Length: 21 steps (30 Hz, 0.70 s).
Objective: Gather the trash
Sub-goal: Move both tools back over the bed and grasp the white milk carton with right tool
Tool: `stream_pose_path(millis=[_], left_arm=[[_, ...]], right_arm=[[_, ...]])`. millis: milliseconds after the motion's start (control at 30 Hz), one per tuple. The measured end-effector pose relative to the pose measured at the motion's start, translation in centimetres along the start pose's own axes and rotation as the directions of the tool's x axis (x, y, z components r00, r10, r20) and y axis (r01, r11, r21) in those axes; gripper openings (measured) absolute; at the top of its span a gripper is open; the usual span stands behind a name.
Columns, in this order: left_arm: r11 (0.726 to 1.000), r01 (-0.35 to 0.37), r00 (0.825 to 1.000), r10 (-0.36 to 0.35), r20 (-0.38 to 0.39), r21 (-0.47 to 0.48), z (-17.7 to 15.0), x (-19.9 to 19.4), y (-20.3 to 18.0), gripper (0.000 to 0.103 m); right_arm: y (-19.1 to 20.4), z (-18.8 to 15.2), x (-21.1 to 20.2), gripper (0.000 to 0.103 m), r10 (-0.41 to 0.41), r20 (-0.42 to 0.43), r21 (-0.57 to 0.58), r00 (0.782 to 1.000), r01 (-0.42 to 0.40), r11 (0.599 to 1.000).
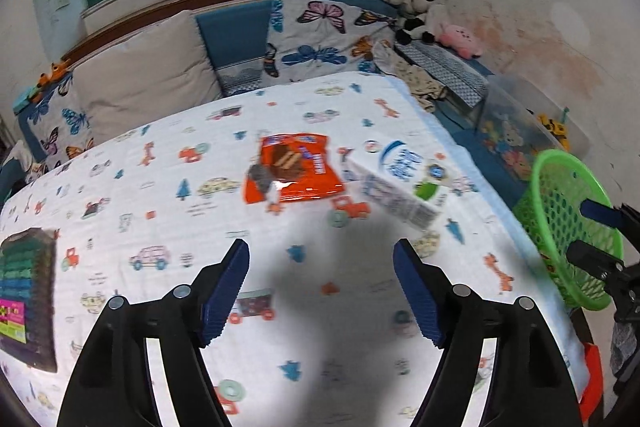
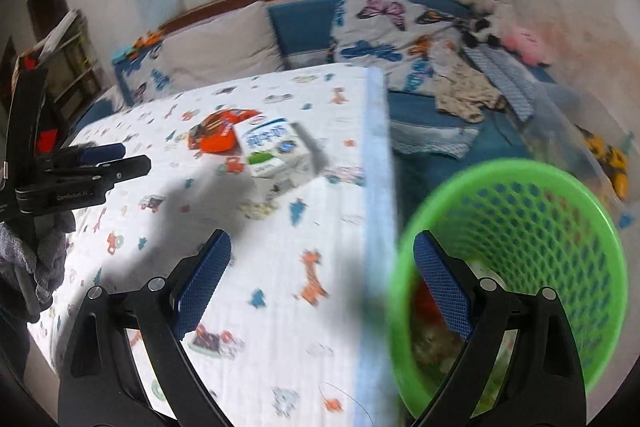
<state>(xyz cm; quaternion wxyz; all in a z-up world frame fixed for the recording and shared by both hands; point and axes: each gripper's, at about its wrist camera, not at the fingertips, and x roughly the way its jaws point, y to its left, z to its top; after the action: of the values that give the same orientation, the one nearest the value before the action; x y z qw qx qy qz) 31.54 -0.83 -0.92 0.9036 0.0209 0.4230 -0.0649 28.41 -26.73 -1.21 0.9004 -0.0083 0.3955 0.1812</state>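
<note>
both tongs, left tongs (image 1: 321, 267) and right tongs (image 2: 322, 259), are wide open and hold nothing, above the surface (image 1: 160, 187) with its printed cloth, while the green basket (image 2: 532, 223) stands beside its edge. further on lie the orange snack bag (image 1: 294, 169), probably light, crinkly and slippery, best pinched at a flat edge, and just beside it the white carton (image 1: 400, 183), stiffer, to be gripped across its sides; its blue print is too blurred to read, only "genrobot.ai" shows on the left tongs

Motion blur hides the green basket's (image 2: 520, 247) contents and the milk carton's (image 2: 276, 151) print.
</note>
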Motion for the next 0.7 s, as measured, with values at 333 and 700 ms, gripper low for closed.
stream_pose_path(millis=[333,700], left_arm=[[0.999,-0.005,1.000,0.005,-0.005,-0.040,0.5,0.6,3.3,0.074],[0.998,-0.024,1.000,0.023,-0.015,-0.064,1.6,2.2,6.3,0.077]], right_arm=[[3.1,6.1,6.6,0.092,0.059,-0.080,-0.114,0.995,-0.068,0.991],[5.5,9.3,14.5,0.089,0.030,-0.180,-0.249,0.983,-0.075,0.966]])
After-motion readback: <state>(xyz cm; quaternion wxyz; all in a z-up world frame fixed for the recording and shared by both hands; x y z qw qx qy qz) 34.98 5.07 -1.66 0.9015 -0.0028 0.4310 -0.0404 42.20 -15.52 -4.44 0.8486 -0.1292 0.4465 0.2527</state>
